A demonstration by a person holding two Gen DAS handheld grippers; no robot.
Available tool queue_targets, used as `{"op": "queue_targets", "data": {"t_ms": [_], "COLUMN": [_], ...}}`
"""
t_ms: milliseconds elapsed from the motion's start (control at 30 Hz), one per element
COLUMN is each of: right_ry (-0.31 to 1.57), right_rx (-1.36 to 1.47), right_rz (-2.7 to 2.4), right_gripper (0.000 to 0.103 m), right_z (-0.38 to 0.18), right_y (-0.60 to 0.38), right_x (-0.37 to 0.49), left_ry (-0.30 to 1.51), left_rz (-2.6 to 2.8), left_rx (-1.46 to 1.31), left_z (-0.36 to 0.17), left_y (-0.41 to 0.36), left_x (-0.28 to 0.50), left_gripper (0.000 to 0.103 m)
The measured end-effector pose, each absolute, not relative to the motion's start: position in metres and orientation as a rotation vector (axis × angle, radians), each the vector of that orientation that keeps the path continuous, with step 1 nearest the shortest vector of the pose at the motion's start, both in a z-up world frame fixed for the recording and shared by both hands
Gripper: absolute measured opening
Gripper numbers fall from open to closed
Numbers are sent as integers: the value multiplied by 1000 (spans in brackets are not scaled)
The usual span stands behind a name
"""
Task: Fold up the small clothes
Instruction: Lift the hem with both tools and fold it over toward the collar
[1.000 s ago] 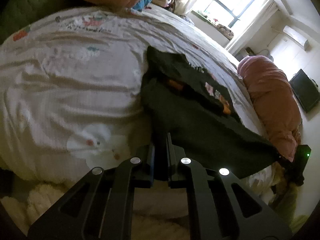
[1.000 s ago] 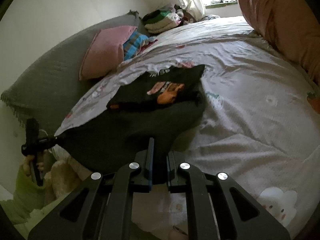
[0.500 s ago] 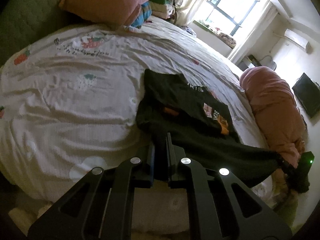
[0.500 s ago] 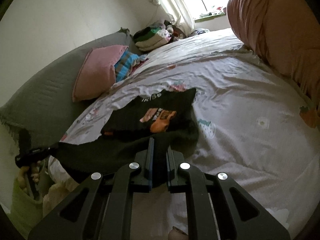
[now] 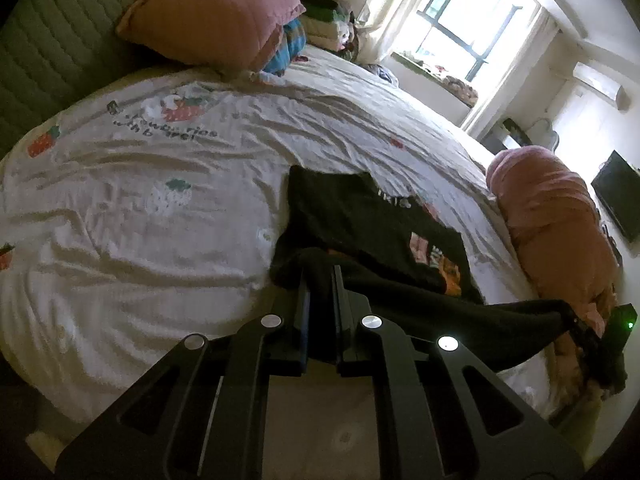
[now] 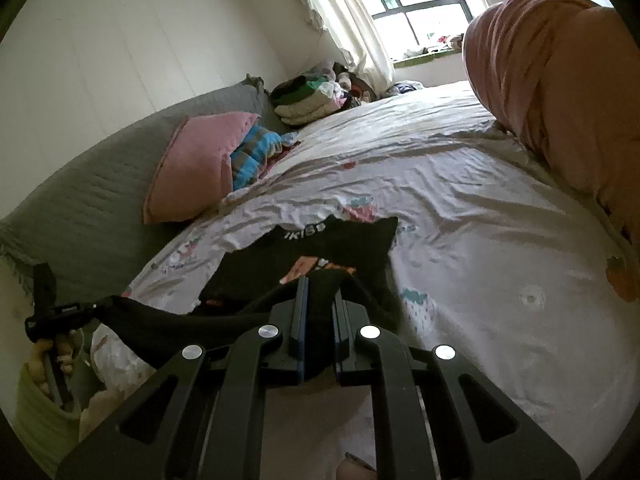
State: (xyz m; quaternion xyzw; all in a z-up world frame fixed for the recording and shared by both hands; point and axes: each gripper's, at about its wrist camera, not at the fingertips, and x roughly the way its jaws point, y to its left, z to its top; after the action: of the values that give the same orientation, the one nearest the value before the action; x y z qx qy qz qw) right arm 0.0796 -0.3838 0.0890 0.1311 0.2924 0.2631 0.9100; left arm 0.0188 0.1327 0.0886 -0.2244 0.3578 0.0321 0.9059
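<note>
Two grippers share one garment. The left gripper (image 5: 320, 276) is clamped on a bunch of the small black cotton T-shirt with an orange and pink chest print (image 5: 360, 216), and the right gripper (image 6: 320, 284) is clamped on another bunch of the same hem. In the left wrist view the right gripper sits at about 4 o'clock near the frame edge, and in the right wrist view the left one sits at about 9 o'clock, so the held edge hangs as a stretched dark band between them, lifted off the mattress at the near side of the bed.

Beyond each tool, toward 12 o'clock, the rest of the shirt lies on the wrinkled white bedsheet printed with strawberries (image 5: 168, 184), print side up, with its far edge toward the puffy pink quilted pillow (image 5: 216, 12) and the green quilted headboard (image 5: 52, 52). A rolled salmon-pink duvet (image 6: 560, 80) lies along the sheet's far side, well apart from the shirt.

My reading is that the fold runs along the garment's long axis, from the held hem toward the far edge at 12 o'clock. Both hands look about equally near that edge, so they would need to travel forward together, keeping the band taut and level, for the hem to land square on the far part.
</note>
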Motion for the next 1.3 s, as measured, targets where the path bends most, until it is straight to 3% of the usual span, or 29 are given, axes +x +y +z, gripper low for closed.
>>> {"op": "queue_targets", "data": {"t_ms": [767, 1300], "right_ry": [568, 604], "right_rx": [325, 281], "right_rz": [520, 444], "right_gripper": [9, 9], "right_z": [98, 88], "right_y": [-376, -354], "right_x": [144, 190], "left_ry": [671, 658], "left_rz": [109, 169], "left_rx": [-446, -398], "left_z": [114, 91], "left_y": [147, 158], "left_x": [95, 151], "left_gripper": [3, 3]}}
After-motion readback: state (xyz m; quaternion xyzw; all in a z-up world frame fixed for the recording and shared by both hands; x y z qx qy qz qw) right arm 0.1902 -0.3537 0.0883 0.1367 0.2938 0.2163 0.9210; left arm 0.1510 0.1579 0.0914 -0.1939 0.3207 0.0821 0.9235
